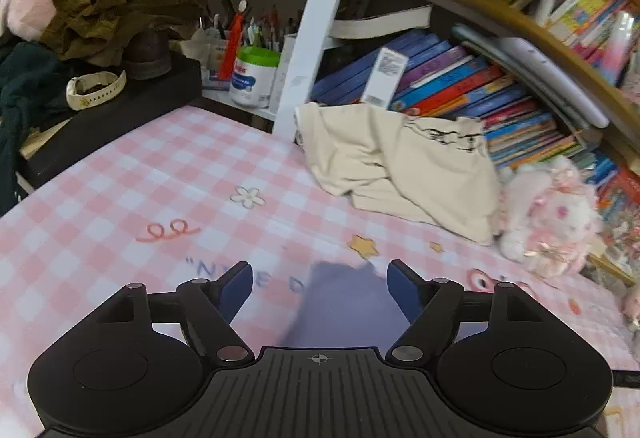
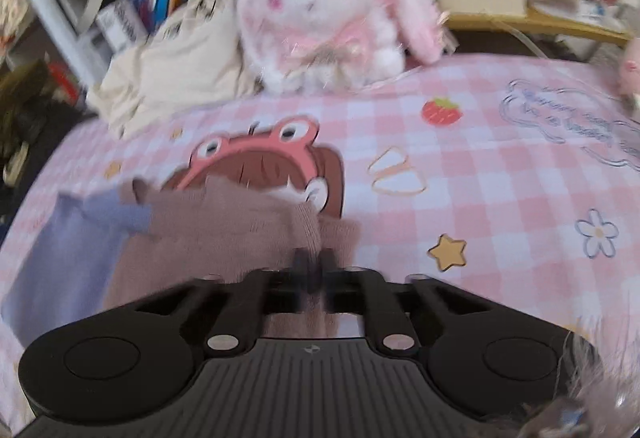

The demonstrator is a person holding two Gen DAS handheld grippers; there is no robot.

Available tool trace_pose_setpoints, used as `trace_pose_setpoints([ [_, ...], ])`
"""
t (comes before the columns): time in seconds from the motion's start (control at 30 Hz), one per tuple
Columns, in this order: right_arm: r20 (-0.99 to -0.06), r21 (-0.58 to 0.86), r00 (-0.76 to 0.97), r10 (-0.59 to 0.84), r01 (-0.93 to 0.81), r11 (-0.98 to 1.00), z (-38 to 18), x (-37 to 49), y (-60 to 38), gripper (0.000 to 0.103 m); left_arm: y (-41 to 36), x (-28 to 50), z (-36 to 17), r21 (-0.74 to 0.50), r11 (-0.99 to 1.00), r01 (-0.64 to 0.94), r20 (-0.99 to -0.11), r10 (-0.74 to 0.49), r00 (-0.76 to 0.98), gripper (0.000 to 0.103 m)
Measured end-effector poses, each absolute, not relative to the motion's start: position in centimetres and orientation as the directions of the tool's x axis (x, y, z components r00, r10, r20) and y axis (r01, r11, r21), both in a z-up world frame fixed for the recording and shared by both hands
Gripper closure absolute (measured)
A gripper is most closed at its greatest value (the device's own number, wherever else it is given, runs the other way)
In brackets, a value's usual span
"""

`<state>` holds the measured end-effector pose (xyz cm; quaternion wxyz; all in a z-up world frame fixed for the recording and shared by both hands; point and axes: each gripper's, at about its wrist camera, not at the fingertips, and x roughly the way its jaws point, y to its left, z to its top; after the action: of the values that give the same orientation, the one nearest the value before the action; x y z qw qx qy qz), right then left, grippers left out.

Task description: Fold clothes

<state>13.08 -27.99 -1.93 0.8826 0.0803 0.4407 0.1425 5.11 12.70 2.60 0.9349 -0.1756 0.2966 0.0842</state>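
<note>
**A:** Under the left gripper (image 1: 320, 288), what do you make of that lilac patch?

**B:** It's part of the small garment (image 2: 224, 222), lying on the pink checked surface (image 1: 160, 174). The left gripper stands wide, and the cloth lies below its jaws without either pad touching it. Its view shows only a blurred lilac corner.

**A:** And further right?

**B:** The right gripper (image 2: 314, 264) is pinched tight on a ridge of the mauve knit, which bunches up between the pads. That view shows what the left one cannot: the garment is two-toned, lilac on its left and mauve in the middle, spread over the frog cartoon printed on the surface.

**A:** How will it handle?

**B:** Light and limp, I'd judge. A soft knit that drapes, stretches and sags from any single pinch, with no risk of breaking. It's best taken at an edge or corner, one gripper each side, so it stays flat while folding.

**A:** Does the left view add anything?

**B:** Yes: the cream garment (image 1: 400, 162) heaped against the bookshelf (image 1: 460, 86), well apart, shows more fully there, and the plush rabbit (image 2: 320, 10) sits just beside it.
</note>
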Motion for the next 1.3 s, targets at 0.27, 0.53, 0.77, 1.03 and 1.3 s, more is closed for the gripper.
trace_pose_setpoints([
  [0.27, -0.763, 0.295, 0.533, 0.365, -0.216, 0.931, -3.0, 13.4, -29.2, 0.096, 8.0, -1.0, 2.9, -0.261, 0.917, -0.302, -0.609, 0.087, 0.789, 0.019],
  [0.53, -0.740, 0.282, 0.562, 0.370, -0.239, 0.929, -2.1, 12.1, -30.8, 0.062, 5.0, -4.9, 2.7, -0.201, 0.907, -0.370, -0.659, 0.154, 0.736, 0.013],
  [0.77, -0.712, 0.206, 0.600, 0.365, -0.319, 0.925, -0.4, 8.3, -31.0, 0.036, 3.8, -7.1, 2.6, -0.179, 0.880, -0.439, -0.691, 0.205, 0.693, 0.011],
  [1.03, -0.678, 0.138, 0.614, 0.403, -0.432, 0.891, 0.7, 4.0, -28.7, 0.020, 3.6, -8.8, 1.3, -0.228, 0.832, -0.505, -0.753, 0.178, 0.634, 0.009],
  [1.3, -0.715, 0.160, 0.539, 0.446, -0.494, 0.854, -0.2, 0.5, -27.0, 0.017, 3.2, -9.2, 0.2, -0.266, 0.808, -0.525, -0.791, 0.127, 0.598, 0.009],
])
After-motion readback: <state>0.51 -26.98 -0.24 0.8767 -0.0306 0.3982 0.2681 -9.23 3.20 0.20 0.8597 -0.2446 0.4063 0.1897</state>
